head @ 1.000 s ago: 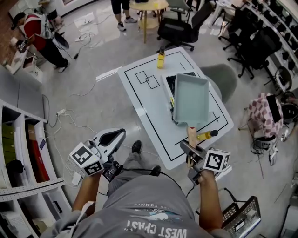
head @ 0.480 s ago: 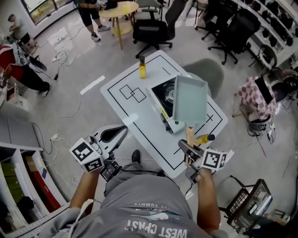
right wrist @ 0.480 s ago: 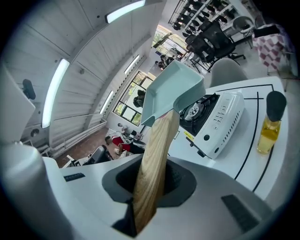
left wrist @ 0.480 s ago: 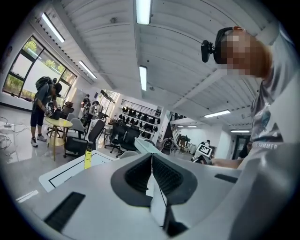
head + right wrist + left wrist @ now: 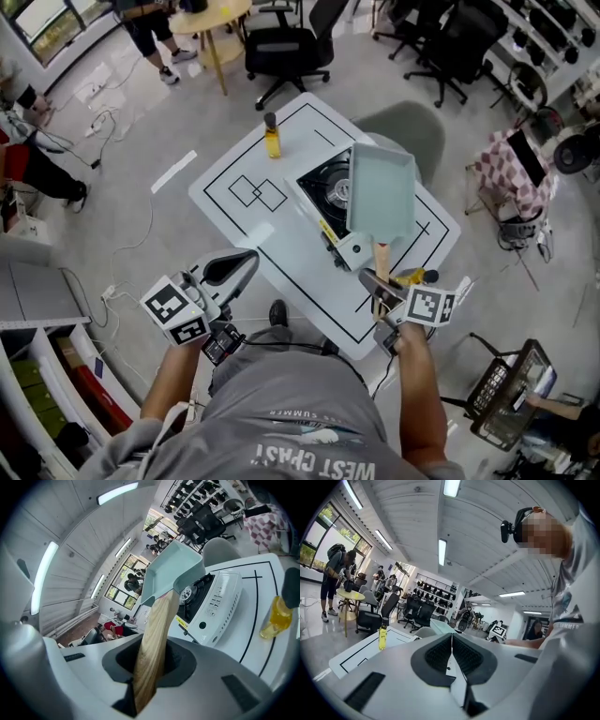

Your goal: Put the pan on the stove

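pan (image 5: 382, 192) is hanging over the gas stove (image 5: 328, 187) with the right gripper (image 5: 380, 295) pinching only its wooden handle (image 5: 154, 634), risking a swivel or slip, while the left gripper (image 5: 230, 269) is idling with jaws pressed together.

Our grey T-shirt (image 5: 291, 417) bears white lettering; beyond it, pale-grey left gripper (image 5: 246, 259) and right gripper (image 5: 373, 284) carry black-and-white marker cubes (image 5: 176, 315).

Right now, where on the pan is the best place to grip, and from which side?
Grip the wooden handle, coming in from its free end on the person's side. It is a narrow, straight bar that fits between two jaws, while the body of the pan is wide and shallow with nothing to pinch. The right gripper is shut on the handle in just this way.
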The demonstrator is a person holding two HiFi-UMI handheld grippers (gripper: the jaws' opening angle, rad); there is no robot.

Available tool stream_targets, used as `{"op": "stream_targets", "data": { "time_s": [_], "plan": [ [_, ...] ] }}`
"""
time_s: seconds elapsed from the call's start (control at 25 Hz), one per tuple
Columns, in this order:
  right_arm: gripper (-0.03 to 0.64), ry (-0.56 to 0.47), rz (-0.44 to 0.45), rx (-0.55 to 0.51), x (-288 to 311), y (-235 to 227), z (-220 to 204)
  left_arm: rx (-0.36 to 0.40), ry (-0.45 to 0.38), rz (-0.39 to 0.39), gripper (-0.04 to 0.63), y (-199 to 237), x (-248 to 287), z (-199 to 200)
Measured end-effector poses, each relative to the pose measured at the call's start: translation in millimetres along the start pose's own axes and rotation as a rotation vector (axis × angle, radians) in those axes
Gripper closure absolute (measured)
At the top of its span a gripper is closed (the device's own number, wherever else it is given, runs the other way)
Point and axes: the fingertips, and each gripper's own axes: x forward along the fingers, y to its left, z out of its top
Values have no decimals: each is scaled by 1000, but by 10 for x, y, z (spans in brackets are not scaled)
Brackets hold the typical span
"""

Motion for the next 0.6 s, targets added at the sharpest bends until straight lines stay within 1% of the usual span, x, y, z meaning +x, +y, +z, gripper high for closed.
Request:
{"op": "stream_targets", "data": {
  "time_s": [0.32, 0.6],
  "plan": [
    [549, -2, -34, 42, 314, -225, 158, -33, 34, -8, 597, 258, 48, -103],
    [549, 4, -61, 65, 502, -401, 220, -59, 53, -4, 597, 368, 29, -214]
  ]
}}
